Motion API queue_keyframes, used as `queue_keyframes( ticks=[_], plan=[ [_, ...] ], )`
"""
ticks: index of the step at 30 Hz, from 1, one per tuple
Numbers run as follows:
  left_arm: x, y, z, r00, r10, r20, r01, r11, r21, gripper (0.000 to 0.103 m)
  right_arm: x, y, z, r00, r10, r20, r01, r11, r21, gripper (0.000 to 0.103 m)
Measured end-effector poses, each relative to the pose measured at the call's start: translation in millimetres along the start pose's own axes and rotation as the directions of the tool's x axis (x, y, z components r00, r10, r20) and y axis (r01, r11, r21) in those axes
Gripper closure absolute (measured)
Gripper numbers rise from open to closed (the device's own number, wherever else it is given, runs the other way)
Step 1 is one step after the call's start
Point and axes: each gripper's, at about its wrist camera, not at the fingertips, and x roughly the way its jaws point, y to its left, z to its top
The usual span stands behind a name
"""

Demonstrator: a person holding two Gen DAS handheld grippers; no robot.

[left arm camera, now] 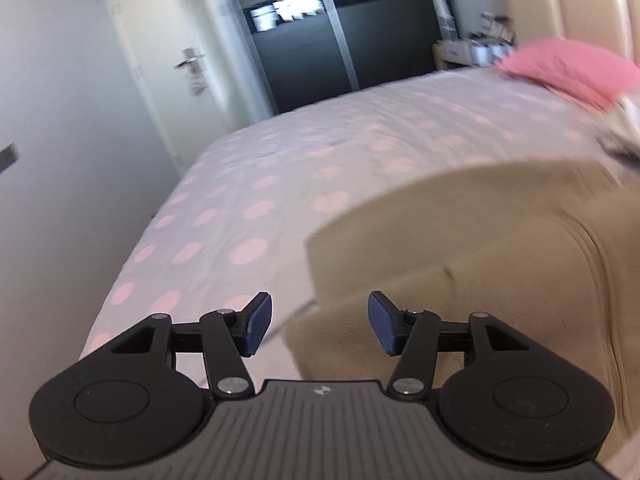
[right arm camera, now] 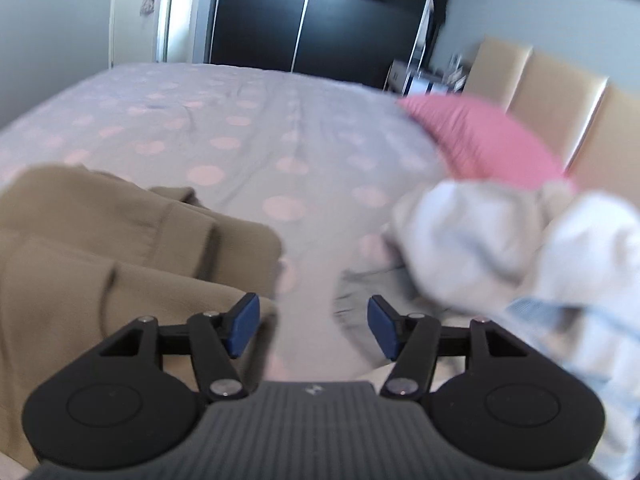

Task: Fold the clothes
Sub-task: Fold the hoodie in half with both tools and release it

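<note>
Both claws spread wide, holding nothing: left claw (left arm camera: 320, 322) hovers over near edge of tan knit garment (left arm camera: 480, 260); right claw (right arm camera: 314, 326) over bare strip of polka-dot bedsheet (right arm camera: 248, 140), tan garment to its left, rumpled pile of white and pale blue clothes (right arm camera: 500, 240) to its right.

Tan garment lies on bed with layers overlapping, straight left edge; fits part-folded or fold done, blur hides which.

Open room: far half of bed. Pink pillow (right arm camera: 480, 144) and beige padded headboard (right arm camera: 560, 92) bound right side.
</note>
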Motion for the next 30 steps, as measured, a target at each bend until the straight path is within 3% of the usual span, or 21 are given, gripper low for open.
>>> queue_keyframes(
  ticks=[4,7,10,13,15,18,20,24,27,30],
  plan=[
    [-16.1,-33.7,-12.5,0.998,-0.054,0.030,0.048,0.984,0.174,0.051,-16.3,17.7,-11.9,0.997,-0.032,0.071,0.042,0.989,-0.145,0.040],
    [-27.1,-61.5,-24.2,0.995,-0.095,0.039,0.078,0.945,0.318,0.051,-30.6,47.7,-31.2,0.994,0.051,0.094,-0.022,0.957,-0.288,0.040],
    [-34.1,-87.1,-39.7,0.989,-0.149,0.015,0.129,0.896,0.424,0.051,-37.9,79.7,-59.2,0.988,0.142,0.065,-0.099,0.892,-0.442,0.040],
    [-39.7,-114.0,-60.4,0.979,-0.202,-0.035,0.189,0.824,0.534,0.051,-45.1,111.6,-87.3,0.974,0.225,0.020,-0.172,0.796,-0.581,0.041],
    [-41.2,-132.4,-77.6,0.973,-0.220,-0.071,0.216,0.760,0.613,0.051,-49.4,131.8,-105.5,0.962,0.273,-0.016,-0.215,0.721,-0.658,0.041],
    [-37.4,-155.0,-102.5,0.963,-0.236,-0.130,0.257,0.655,0.711,0.051,-50.6,153.4,-129.5,0.950,0.304,-0.071,-0.258,0.637,-0.726,0.041],
    [-32.6,-161.7,-113.5,0.965,-0.214,-0.149,0.251,0.613,0.749,0.051,-50.4,166.6,-144.8,0.943,0.315,-0.108,-0.281,0.579,-0.765,0.041],
    [-23.1,-175.0,-135.5,0.969,-0.168,-0.181,0.243,0.521,0.819,0.047,-44.9,183.5,-174.4,0.954,0.265,-0.139,-0.252,0.464,-0.849,0.041],
    [-15.9,-184.6,-151.4,0.971,-0.131,-0.200,0.238,0.449,0.861,0.042,-36.0,183.5,-189.0,0.971,0.203,-0.123,-0.198,0.409,-0.891,0.040],
    [-8.0,-185.4,-152.4,0.977,-0.096,-0.190,0.213,0.456,0.864,0.036,-29.5,180.1,-196.9,0.985,0.152,-0.078,-0.128,0.350,-0.928,0.040]
  ],
)
